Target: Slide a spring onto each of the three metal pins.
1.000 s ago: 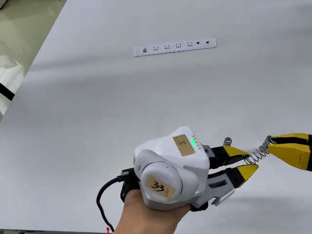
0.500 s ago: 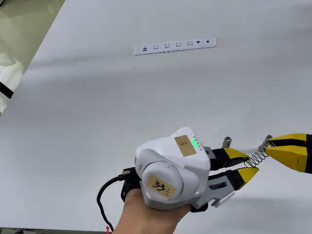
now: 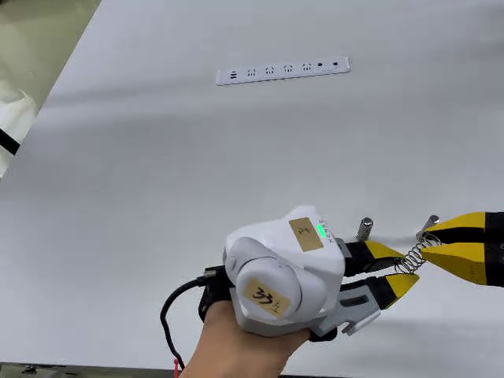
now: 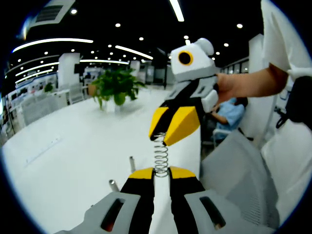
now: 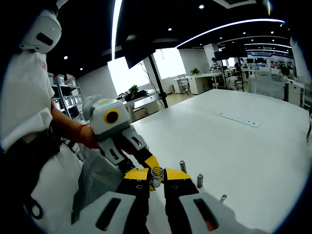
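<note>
A small metal spring (image 3: 410,258) hangs in the air between my two grippers, above the white table (image 3: 157,181). My left gripper (image 3: 396,267), held in a hand at the bottom centre, is shut on the spring's near end (image 4: 161,158). My right gripper (image 3: 424,246) comes in from the right edge and is shut on the other end, seen end-on in its own view (image 5: 156,176). Short metal pins stand on the table just behind the spring (image 3: 364,228) (image 3: 429,224). Three pins show beside my right gripper's jaws (image 5: 183,166) (image 5: 199,180) (image 5: 223,198). Two look ribbed; I cannot tell whether springs sit on them.
A white power strip (image 3: 283,71) lies flat toward the far side of the table. The table's left edge (image 3: 47,102) runs diagonally, with floor beyond it. A black cable (image 3: 177,303) trails from the left gripper's rear.
The right gripper has edged left and slightly down, bringing the spring a little further between the left jaws. The head camera has tilted slightly.
</note>
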Tool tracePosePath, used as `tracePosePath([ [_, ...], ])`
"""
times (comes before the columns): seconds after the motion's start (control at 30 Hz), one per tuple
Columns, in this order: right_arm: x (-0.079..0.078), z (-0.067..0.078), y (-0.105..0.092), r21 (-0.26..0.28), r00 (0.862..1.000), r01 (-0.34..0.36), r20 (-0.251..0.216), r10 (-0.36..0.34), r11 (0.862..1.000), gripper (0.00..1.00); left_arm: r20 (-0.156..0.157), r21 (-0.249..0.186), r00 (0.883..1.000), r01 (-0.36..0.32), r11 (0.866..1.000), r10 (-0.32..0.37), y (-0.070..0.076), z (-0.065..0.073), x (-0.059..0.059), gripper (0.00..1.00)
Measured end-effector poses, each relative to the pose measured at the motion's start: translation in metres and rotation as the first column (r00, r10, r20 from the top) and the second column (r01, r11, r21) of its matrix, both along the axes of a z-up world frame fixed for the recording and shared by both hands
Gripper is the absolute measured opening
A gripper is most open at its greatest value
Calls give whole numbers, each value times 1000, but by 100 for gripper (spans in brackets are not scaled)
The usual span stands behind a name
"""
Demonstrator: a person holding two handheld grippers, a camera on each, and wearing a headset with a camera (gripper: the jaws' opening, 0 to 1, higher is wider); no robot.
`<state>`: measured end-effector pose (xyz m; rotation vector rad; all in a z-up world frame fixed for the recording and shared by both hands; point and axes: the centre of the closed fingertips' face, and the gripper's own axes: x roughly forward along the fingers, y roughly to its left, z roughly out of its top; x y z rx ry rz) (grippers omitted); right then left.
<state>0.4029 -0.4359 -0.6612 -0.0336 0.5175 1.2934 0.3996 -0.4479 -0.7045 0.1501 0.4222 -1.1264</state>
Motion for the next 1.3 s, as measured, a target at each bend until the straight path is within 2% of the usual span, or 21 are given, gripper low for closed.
tracePosePath([
  [0.1,-3,0,2,-26,1000,-21,21,21,999,12,-1,4,1000,6,1000,-5,-1,-1,-1,10],
  [0.47,-3,-1,1,-58,998,-43,38,45,997,12,-6,1,1000,10,1000,-10,-2,-2,-1,10],
  [0.8,-3,-1,1,-68,998,-51,36,54,996,13,2,-18,1000,20,1000,-20,-5,2,-2,10],
  [1.03,-5,1,3,-74,997,-69,28,71,995,18,8,-27,1000,21,999,-21,-5,4,0,10],
  [1.2,-4,3,1,-117,992,-109,45,115,987,23,15,-22,999,33,999,-33,-6,3,-2,10],
  [1.3,-3,4,-4,-174,983,-156,68,170,972,26,19,-21,999,38,999,-37,-6,4,-2,10],
])
